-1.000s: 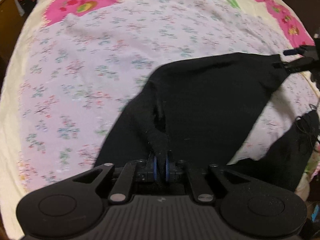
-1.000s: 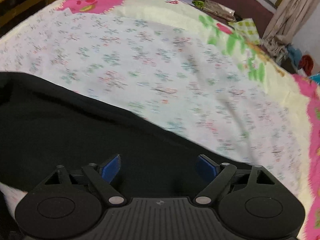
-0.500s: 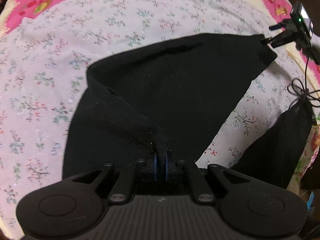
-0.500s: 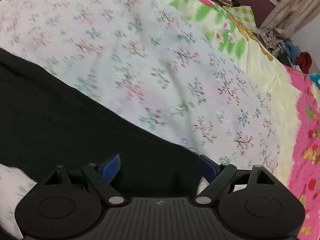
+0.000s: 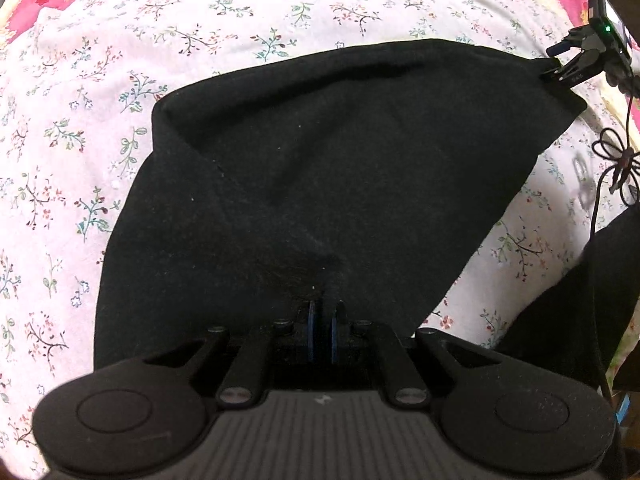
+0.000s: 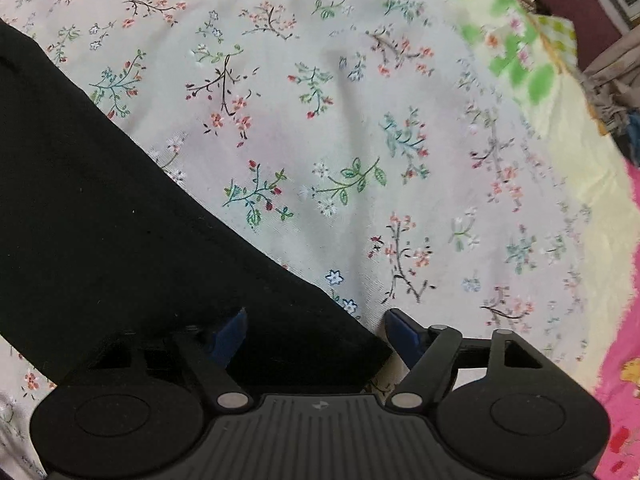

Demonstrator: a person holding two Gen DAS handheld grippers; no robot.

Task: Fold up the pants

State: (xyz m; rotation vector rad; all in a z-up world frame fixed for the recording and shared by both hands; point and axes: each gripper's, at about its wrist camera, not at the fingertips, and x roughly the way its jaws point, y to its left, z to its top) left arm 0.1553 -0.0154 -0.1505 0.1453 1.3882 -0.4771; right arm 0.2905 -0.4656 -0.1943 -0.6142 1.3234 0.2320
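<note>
The black pants (image 5: pixel 328 168) lie spread on a floral bedsheet (image 5: pixel 80 128). My left gripper (image 5: pixel 322 320) is shut on a pinch of the pants' near edge, low over the bed. In the left wrist view my right gripper (image 5: pixel 568 62) sits at the pants' far right corner. In the right wrist view the pants (image 6: pixel 100 220) fill the left side, and their corner lies between the spread blue pads of my right gripper (image 6: pixel 316 330), which is open and not clamping the cloth.
A second dark stretch of cloth (image 5: pixel 580 300) hangs at the bed's right edge, with a looped black cable (image 5: pixel 618 160) above it. Pink and yellow-green quilt borders (image 6: pixel 616 320) frame the sheet. Clutter (image 6: pixel 612 92) lies beyond the bed.
Both grippers have come down toward the bed and the pants have settled flatter on the sheet. The left stays shut on the cloth; the right stays open at the corner.
</note>
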